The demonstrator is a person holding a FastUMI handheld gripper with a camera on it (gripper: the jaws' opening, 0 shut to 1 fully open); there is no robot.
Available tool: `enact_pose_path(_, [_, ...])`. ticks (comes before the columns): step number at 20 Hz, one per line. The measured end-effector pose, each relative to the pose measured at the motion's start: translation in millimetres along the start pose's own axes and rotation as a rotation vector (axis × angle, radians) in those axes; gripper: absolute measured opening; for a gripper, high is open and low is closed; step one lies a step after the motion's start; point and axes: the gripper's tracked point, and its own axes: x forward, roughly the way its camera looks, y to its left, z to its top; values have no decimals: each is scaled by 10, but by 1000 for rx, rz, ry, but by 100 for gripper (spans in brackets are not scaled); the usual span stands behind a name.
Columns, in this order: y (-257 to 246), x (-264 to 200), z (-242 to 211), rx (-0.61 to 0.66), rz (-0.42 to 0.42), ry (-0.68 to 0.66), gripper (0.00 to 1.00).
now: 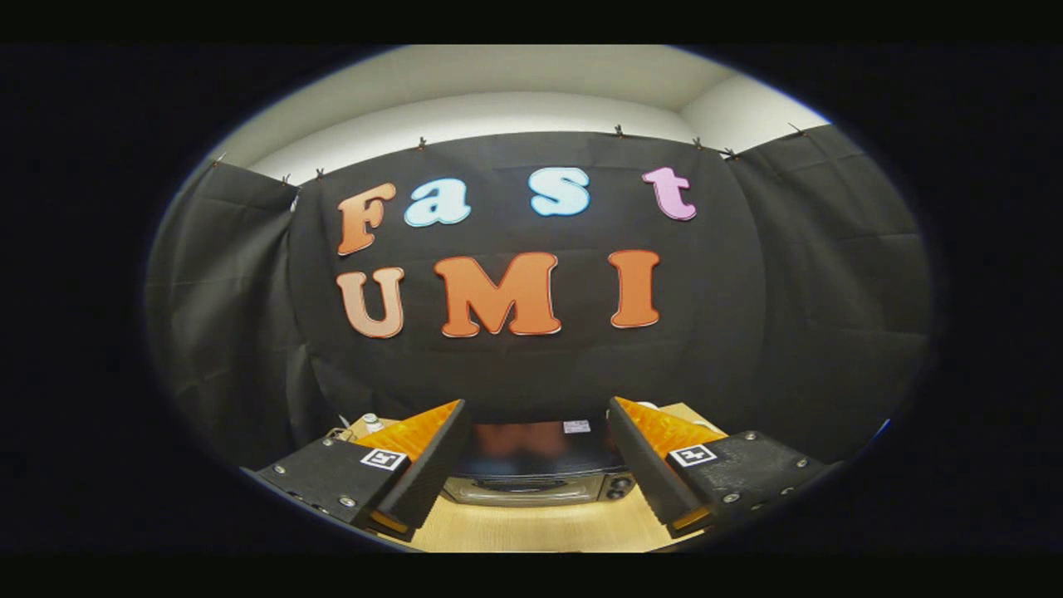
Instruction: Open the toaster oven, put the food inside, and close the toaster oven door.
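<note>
my gripper (536,453) is held high and level over the pale wooden tabletop (540,527), fingers spread wide with nothing between them and nothing touched; the low silver-and-black metal toaster oven (536,473) sits on the table beyond my fingertips, seen in the gap between them, its dark glossy top toward me and what looks like a pair of round knobs (619,488) at its right end. i cannot tell from here whether its door is shut or where the handle runs, since my view skims over the top and the front face is foreshortened; i judge it closed and the task not yet started. a small white-capped bottle (371,423) stands on the table beyond my left finger; the food itself i cannot pick out. handling estimate: the oven body is stiff sheet metal, heavy enough to stay put if i pull gently, though on smooth wood it may slide if i yank. the door probably hinges along its lower edge and is likely glass, so fragile and slick; take hold of the handle bar near its middle, not the pane, and draw outward and down in an arc. close my fingers only partway first, to confirm both pads meet the bar
</note>
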Motion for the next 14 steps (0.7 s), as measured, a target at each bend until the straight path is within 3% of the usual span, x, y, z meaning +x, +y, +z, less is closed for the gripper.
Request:
enact_pose_path(7, [121, 310, -413, 1, 17, 34, 99])
enact_pose_path(14, [281, 813, -1355, -63, 11, 153, 99])
